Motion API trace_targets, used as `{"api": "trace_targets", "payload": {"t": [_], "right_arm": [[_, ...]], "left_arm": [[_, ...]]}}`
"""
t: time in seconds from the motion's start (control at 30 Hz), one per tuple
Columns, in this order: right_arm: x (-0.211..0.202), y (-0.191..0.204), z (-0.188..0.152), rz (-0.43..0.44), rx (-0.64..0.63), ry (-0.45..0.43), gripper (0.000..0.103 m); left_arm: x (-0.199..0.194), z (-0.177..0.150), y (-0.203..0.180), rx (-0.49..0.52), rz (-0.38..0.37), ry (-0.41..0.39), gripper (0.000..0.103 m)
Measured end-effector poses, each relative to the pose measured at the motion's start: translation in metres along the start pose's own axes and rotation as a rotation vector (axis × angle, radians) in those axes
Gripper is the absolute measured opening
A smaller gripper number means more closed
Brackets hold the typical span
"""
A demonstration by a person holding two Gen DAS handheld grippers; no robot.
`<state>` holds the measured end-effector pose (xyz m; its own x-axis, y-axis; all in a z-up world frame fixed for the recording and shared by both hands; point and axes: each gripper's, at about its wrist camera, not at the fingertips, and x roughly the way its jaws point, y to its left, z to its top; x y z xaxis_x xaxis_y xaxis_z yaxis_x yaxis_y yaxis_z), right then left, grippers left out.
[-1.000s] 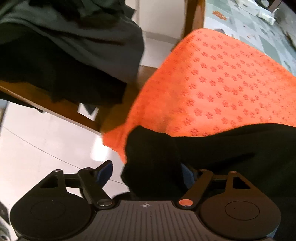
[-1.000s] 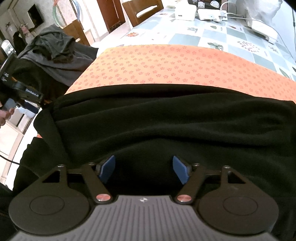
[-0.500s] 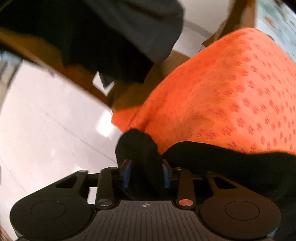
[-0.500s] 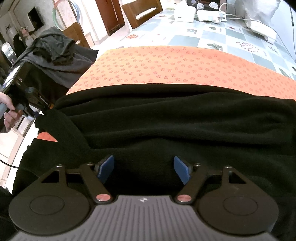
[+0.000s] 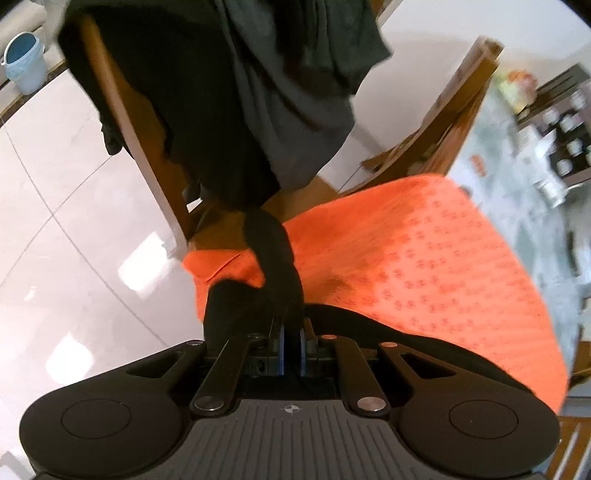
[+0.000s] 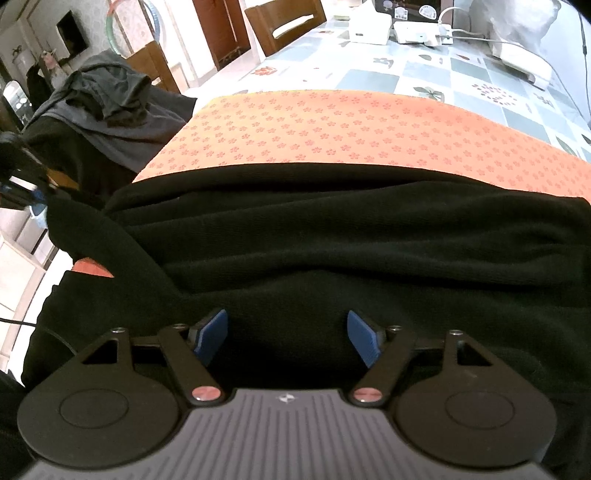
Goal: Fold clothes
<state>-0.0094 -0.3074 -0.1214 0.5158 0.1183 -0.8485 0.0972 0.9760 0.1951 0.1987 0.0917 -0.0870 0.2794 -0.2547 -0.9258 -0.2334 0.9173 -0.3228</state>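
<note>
Pale floor tiles (image 5: 74, 206) shine beneath the near-left corner of the worktop (image 6: 461, 70), which wears a checked cloth with an orange flowered mat (image 6: 332, 125) spread over its near side. Nearest the cameras, the black garment (image 6: 351, 240) lies across the near edge of the worktop on that mat, loosely bunched in long ridges and hanging over the edge, with a bare band of mat beyond it.

Over the middle of it the right hand-held gripper (image 6: 287, 341) hangs with its blue pads (image 6: 364, 341) wide apart, gripping nothing; dark cloth lies below them. At the near-left corner the left hand-held gripper (image 5: 291, 343) has its jaws pressed together on a twisted end of the garment, a sleeve or a corner, I cannot tell which. That strip stands up from the pads and is raised off the mat, whose own corner is turned up beside it. Seen from the right wrist, the same lifted end shows at the far left.

Beyond the corner, a wooden chair (image 5: 147, 173) carries a heap of dark grey clothes (image 6: 110, 107). Farther back, white boxes and cables (image 6: 424, 29) sit at the far edge, with more chairs behind.

By my reading the fold has barely begun: one end is caught and lifted, no flat crease shows anywhere, and the garment is neither squared nor smoothed. Left to do, I judge, is bringing that end across, flattening, folding again, then the heap on the chair
</note>
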Motion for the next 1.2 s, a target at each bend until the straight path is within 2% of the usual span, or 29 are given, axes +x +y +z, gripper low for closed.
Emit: {"api": "trace_targets", "payload": {"t": [0.07,0.17,0.37,0.5,0.6,0.73,0.93,1.07,1.2], "right_arm": [[-0.001,0.0,0.0,0.001,0.001,0.002,0.078],[-0.002,-0.001,-0.001,0.004,0.0,0.011,0.078],[-0.001,0.001,-0.001,-0.004,-0.03,0.029,0.078],[-0.001,0.002,0.001,-0.006,-0.036,0.029,0.078],[-0.002,0.002,0.001,-0.008,-0.038,0.027,0.078],[-0.002,0.002,0.002,-0.01,-0.04,0.025,0.078],[-0.007,0.0,0.001,-0.025,-0.032,0.012,0.078],[-0.015,-0.005,0.002,-0.043,-0.029,-0.007,0.078],[-0.026,-0.015,0.004,-0.067,-0.045,-0.026,0.078]], "left_arm": [[-0.013,-0.009,0.01,-0.012,-0.021,-0.011,0.01],[-0.01,-0.027,0.03,-0.047,-0.027,0.018,0.01],[0.033,-0.069,0.066,-0.091,0.055,0.169,0.011],[0.037,-0.074,0.077,-0.121,0.062,0.162,0.028],[0.036,-0.068,0.081,-0.109,0.112,0.16,0.028],[0.031,-0.064,0.086,-0.056,0.147,0.129,0.028],[0.024,-0.053,0.071,0.075,0.141,0.09,0.03],[0.019,-0.051,0.048,0.207,0.12,0.057,0.034],[0.017,-0.051,0.018,0.386,0.084,0.027,0.039]]}}
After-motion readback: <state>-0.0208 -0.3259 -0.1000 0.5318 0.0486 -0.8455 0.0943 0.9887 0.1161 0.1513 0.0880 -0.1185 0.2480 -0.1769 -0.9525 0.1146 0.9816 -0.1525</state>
